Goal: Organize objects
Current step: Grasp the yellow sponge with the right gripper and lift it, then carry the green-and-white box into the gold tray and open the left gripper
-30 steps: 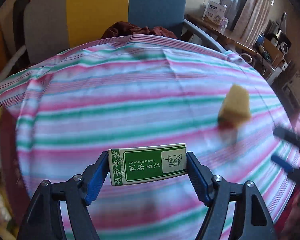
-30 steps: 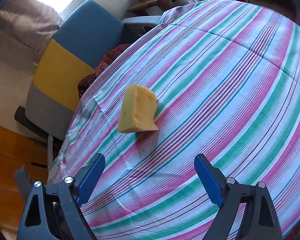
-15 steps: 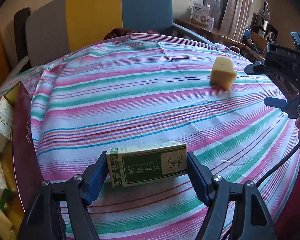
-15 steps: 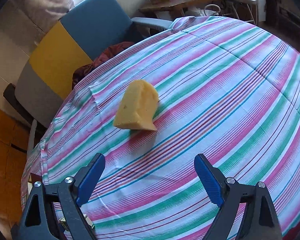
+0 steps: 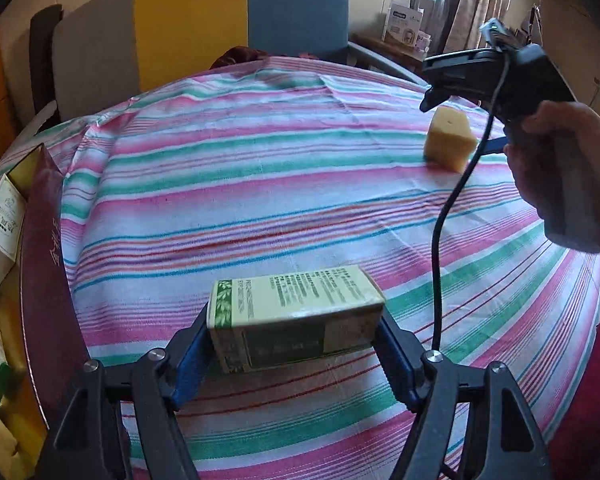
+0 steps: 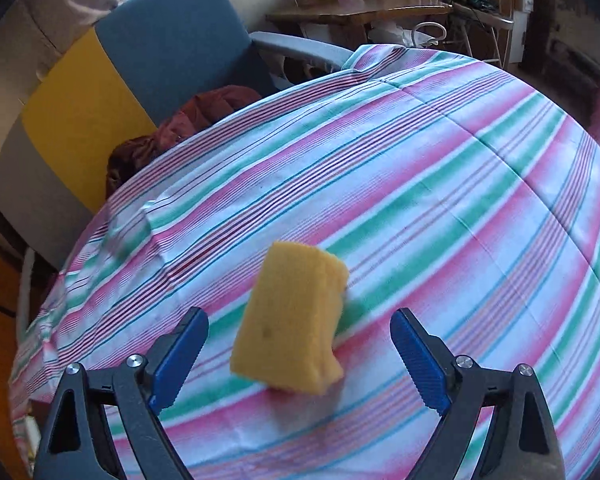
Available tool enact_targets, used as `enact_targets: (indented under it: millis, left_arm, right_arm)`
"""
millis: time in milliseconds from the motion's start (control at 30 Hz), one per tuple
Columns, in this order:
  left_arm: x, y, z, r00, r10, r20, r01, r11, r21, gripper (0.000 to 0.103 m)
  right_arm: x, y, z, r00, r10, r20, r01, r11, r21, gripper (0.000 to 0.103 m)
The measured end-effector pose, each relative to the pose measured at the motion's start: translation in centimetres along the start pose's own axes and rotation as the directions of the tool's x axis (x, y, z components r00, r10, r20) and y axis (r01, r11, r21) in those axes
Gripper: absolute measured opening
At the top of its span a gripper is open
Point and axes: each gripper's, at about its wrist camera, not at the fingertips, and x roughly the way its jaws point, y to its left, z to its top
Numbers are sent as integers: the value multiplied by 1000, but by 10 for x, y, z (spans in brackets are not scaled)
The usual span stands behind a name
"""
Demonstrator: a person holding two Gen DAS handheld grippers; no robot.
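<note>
Over the striped table (image 5: 260, 184), the left gripper (image 5: 296, 344) is holding a green essential-oil box (image 5: 296, 320) in its jaws near the open carton (image 5: 40, 264), while the right gripper (image 6: 298, 356), jaws wide, is straddling the ungrasped yellow sponge (image 6: 292, 320).

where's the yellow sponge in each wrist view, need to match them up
Left wrist: yellow sponge at far right on the striped tablecloth, under the right gripper's black body.
Right wrist: sponge low centre, between the open right gripper fingers.
Shared landmark: the blue and yellow chair.
</note>
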Motion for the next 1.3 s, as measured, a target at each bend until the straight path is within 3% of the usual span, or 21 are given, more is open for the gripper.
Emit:
enact_targets:
  millis: [33,67,133,300,500,700,1000,1300]
  left_arm:
    - [0,-1,-1,1000,6,5,-6,1000,11,75]
    - [0,-2,-2,1000,11,1,-11,1000,14,75]
    - [0,1,0,1000,0,-1,0,1000,-10,75]
    - [0,1,-1,1000,9,8,-9,1000,2,75]
    - [-2,-1,-5,999,38,17,-38,999,29,74]
    - [-14,1,-10,999,46,23,-47,999,13,74]
    - [-47,-16,-17,994,54,99,-61,996,65,74]
    - [-82,-10,-16,985,57,160,-64,997,35,74]
  right_arm:
    - [9,4,2,999,-26,-22,25,999,-22,85]
    - [17,5,2,998,-37,-46,35,998,-43,52]
    - [23,11,-2,997,-13,-73,5,994,-105,47]
    - [-15,25,-32,994,85,-74,-103,954,-283,45]
    - [-44,29,-96,952,189,-239,-267,896,-355,46]
    - [-36,26,-132,956,154,-251,-250,876,-413,46]
    - [-35,32,-136,966,128,-224,-223,849,-479,48]
    - [-31,32,-137,968,116,-224,-214,847,-487,51]
